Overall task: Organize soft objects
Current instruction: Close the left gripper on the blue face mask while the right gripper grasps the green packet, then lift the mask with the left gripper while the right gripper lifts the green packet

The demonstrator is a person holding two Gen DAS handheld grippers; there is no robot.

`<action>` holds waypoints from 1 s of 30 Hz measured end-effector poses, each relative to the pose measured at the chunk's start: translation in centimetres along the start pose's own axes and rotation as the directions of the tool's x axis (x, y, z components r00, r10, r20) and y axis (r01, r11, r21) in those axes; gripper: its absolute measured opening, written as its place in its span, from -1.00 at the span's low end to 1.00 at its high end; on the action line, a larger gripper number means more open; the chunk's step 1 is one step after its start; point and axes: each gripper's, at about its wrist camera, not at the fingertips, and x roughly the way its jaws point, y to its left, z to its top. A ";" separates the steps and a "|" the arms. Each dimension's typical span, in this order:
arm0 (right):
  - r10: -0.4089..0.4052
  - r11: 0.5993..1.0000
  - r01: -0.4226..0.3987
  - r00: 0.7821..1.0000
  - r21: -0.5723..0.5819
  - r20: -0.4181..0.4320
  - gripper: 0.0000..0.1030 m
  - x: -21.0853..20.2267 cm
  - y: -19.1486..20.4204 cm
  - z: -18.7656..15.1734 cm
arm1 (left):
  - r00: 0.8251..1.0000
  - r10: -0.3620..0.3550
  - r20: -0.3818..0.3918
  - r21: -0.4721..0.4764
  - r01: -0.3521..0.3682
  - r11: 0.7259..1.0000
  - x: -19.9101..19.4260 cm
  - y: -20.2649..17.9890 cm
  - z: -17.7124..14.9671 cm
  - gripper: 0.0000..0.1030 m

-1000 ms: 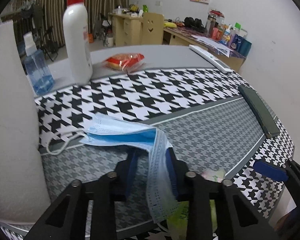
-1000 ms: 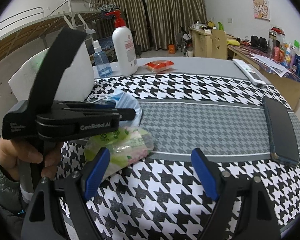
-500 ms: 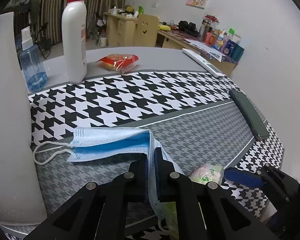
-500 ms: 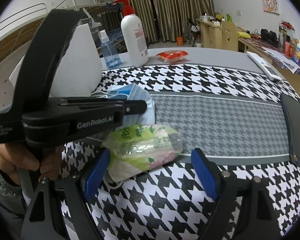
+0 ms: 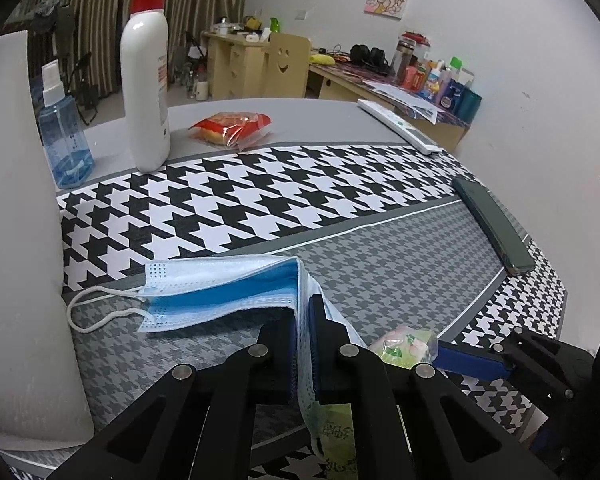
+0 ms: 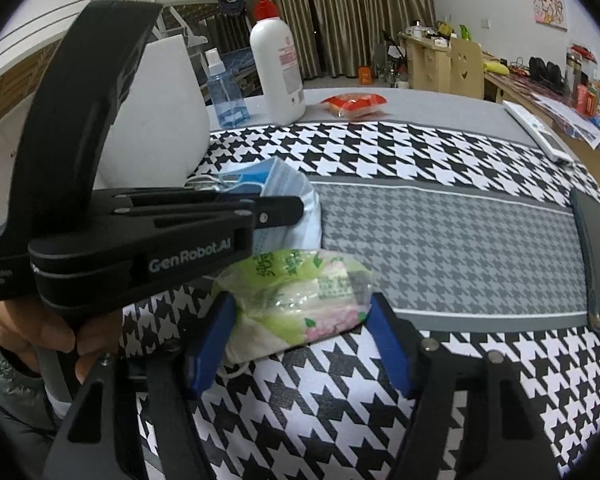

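Note:
My left gripper is shut on a blue surgical mask, pinching its right end; the rest of the mask lies on the grey houndstooth cloth, ear loop trailing left. The mask and left gripper also show in the right wrist view. A green tissue pack lies on the cloth between the open fingers of my right gripper, pads close to its two sides. The pack shows beside the right gripper's blue pad in the left wrist view.
A white pump bottle, a blue spray bottle and a red snack bag stand at the back. A white remote and a dark phone lie right. A tall white object stands at left.
My left gripper has closed on the mask's right end. My right gripper has moved forward so the tissue pack now sits between its fingers, which have narrowed.

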 end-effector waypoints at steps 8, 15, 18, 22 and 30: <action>-0.015 1.000 0.015 1.000 0.024 0.008 -0.07 -0.8 -0.8 -0.4 | 1.000 0.005 0.013 0.008 -0.005 1.000 -0.3 -0.1 -0.1 -0.88; -0.073 0.997 0.071 0.995 0.042 0.066 -0.07 -4.2 -1.7 -0.9 | 0.996 0.020 0.084 0.030 -0.022 0.999 -2.1 -0.4 0.1 -0.88; -0.091 0.995 0.087 0.992 0.048 0.089 -0.07 -5.2 -1.8 -1.0 | 0.995 0.010 0.101 0.052 -0.015 0.999 -2.6 -0.9 0.1 -0.88; -0.111 0.993 0.105 0.985 0.054 0.129 -0.07 -6.7 -1.9 -1.0 | 0.993 0.014 0.115 0.066 -0.022 0.998 -3.1 -1.4 -0.1 -0.88; -0.139 0.989 0.128 0.973 0.070 0.185 -0.07 -8.4 -1.9 -0.7 | 0.983 0.024 0.180 0.089 -0.040 0.995 -5.8 -2.2 0.0 -0.88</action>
